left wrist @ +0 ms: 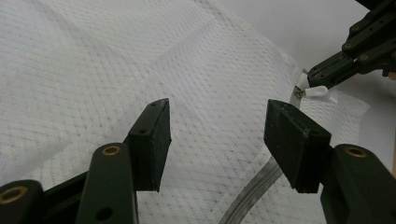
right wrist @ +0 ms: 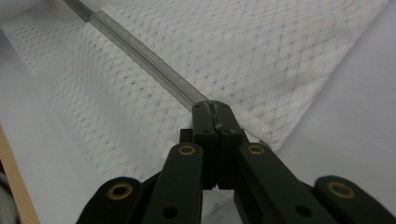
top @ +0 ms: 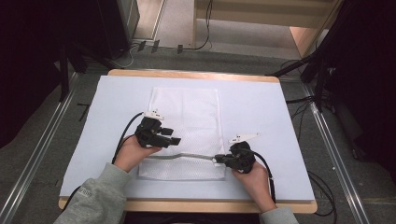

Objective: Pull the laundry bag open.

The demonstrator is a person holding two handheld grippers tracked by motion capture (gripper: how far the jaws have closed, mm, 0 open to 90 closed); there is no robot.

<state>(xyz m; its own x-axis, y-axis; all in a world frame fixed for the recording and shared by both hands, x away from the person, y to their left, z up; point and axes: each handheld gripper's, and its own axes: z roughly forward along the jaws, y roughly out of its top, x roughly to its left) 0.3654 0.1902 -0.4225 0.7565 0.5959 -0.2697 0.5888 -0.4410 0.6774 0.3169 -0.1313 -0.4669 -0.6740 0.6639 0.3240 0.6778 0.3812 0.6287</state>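
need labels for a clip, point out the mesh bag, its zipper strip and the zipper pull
mesh bag [top: 184, 109]: high view, on its bare upper panel
zipper strip [right wrist: 140, 55]: right gripper view, mid-length of the grey band
zipper pull [left wrist: 319, 92]: left gripper view, on its white tab

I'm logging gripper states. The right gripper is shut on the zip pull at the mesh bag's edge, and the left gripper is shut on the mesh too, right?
Not quite. The left gripper is open, jaws apart above the mesh bag, as the left gripper view shows. The right gripper is shut on the zip pull.
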